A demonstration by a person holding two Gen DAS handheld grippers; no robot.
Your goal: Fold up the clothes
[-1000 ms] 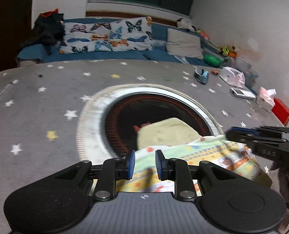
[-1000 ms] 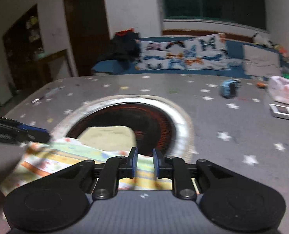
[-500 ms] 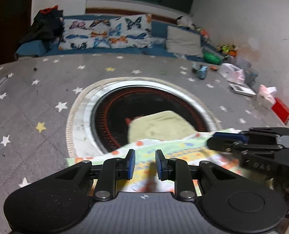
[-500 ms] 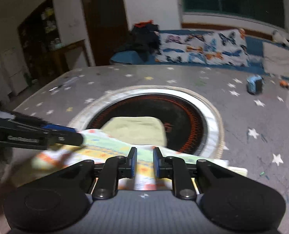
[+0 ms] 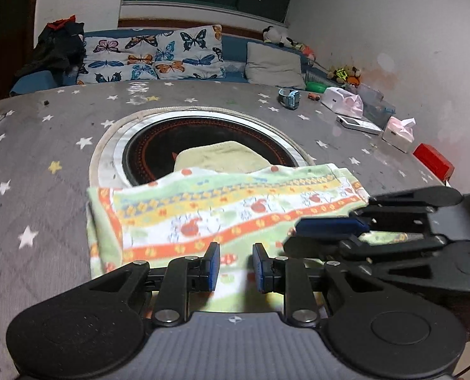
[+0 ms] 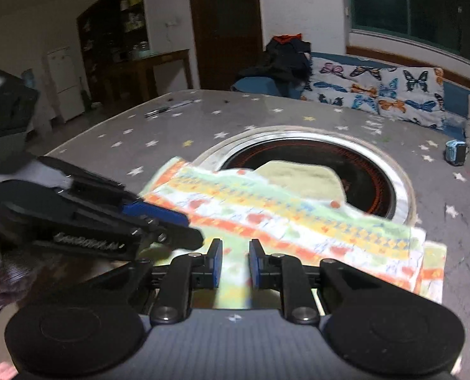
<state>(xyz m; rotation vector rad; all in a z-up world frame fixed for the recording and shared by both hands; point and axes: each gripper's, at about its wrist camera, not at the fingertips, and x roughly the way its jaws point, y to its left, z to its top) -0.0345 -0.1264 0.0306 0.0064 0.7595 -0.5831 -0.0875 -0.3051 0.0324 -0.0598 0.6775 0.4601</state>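
While the patterned garment point(image 5: 222, 212) lies spread on the near part of the grey star-printed table point(image 5: 44, 164), we see its long axis running from side to side in front of us, the stripes following that line. Its left end is doubled over on itself, and its far edge overlaps the rim of the round black hotplate point(image 5: 158, 139) sunk in the table's middle. A pale yellow folded cloth point(image 5: 222, 158) rests on that hotplate just behind the garment.

Well off to the right stand a blue watch point(image 5: 289, 98), a white remote point(image 5: 358, 124), tissue packs point(image 5: 398, 131) and a red box point(image 5: 433, 162); a butterfly cushion point(image 5: 152, 55) lies on the sofa beyond.

We hold the left gripper point(image 5: 235, 267) and the right gripper point(image 6: 234, 262) side by side at the garment's near edge. Each has its blue pads a narrow gap apart with cloth running between them; we cannot tell whether either pair pinches it.
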